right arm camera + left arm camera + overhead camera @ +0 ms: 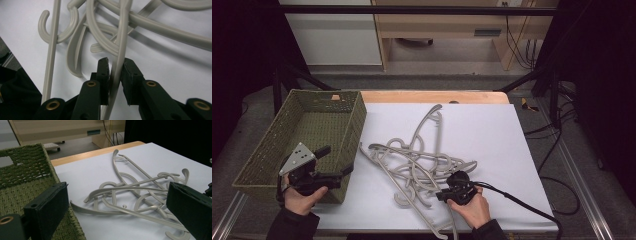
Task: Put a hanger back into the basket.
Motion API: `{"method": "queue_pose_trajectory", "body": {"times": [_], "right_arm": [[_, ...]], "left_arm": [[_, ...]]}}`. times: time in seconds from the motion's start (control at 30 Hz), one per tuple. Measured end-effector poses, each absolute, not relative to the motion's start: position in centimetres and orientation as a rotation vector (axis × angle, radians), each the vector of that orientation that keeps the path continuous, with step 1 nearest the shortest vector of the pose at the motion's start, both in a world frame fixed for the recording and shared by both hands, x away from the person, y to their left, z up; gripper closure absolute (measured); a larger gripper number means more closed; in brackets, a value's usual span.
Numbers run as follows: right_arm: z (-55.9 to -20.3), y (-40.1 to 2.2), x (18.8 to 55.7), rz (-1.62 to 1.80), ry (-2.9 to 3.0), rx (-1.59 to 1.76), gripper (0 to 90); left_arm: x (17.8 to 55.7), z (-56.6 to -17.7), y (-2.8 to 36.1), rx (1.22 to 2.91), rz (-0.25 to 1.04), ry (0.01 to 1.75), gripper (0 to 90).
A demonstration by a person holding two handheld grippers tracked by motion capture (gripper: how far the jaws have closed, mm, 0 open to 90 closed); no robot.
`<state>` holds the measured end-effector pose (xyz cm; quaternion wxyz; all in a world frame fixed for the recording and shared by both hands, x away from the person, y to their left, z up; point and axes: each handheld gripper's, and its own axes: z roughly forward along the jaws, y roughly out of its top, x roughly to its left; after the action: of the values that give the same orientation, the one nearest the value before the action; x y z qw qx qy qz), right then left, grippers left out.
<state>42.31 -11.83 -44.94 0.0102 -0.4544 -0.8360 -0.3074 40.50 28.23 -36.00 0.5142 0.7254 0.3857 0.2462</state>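
The right gripper [115, 65] has its jaws clamped on a grey hanger [117, 72] bar on the counter [492, 135]; the pile lies beside it. The left gripper [120, 202] hangs by the basket [312, 125], jaws wide and empty.

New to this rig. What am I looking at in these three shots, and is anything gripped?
No robot arm: a person holds a two-jaw gripper in each hand. The high view looks down on the table; the other two cameras ride on the grippers and look along their black jaws. On the white table top lies a tangled pile of grey plastic hangers, beside a green woven basket. The right gripper is closed on one thin hanger bar. The left gripper hovers open at the basket's edge, holding nothing.
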Motion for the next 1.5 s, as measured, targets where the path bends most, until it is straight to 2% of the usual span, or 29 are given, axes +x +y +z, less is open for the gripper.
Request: {"method": "queue_pose_trajectory", "body": {"times": [0.13, 0.73, 1.17, 1.5], "right_arm": [[-44.8, -12.0, 42.3, -0.957, -2.611, -1.452, 81.5], [-41.7, -14.2, 41.8, -1.073, -2.68, -1.243, 82.6], [-39.8, -14.8, 41.7, -1.126, -2.753, -1.004, 82.5], [-39.8, -14.0, 41.3, -1.093, -2.775, -0.827, 82.5]], "left_arm": [[40.5, -36.0, 28.2, 1.751, 0.594, 0.922, 4.1], [39.8, -35.5, 26.1, 1.845, 0.552, 0.84, 4.9], [39.2, -35.9, 22.3, 2.044, 0.466, 0.707, 5.5], [39.7, -37.6, 19.9, 2.226, 0.414, 0.605, 14.0]]}}
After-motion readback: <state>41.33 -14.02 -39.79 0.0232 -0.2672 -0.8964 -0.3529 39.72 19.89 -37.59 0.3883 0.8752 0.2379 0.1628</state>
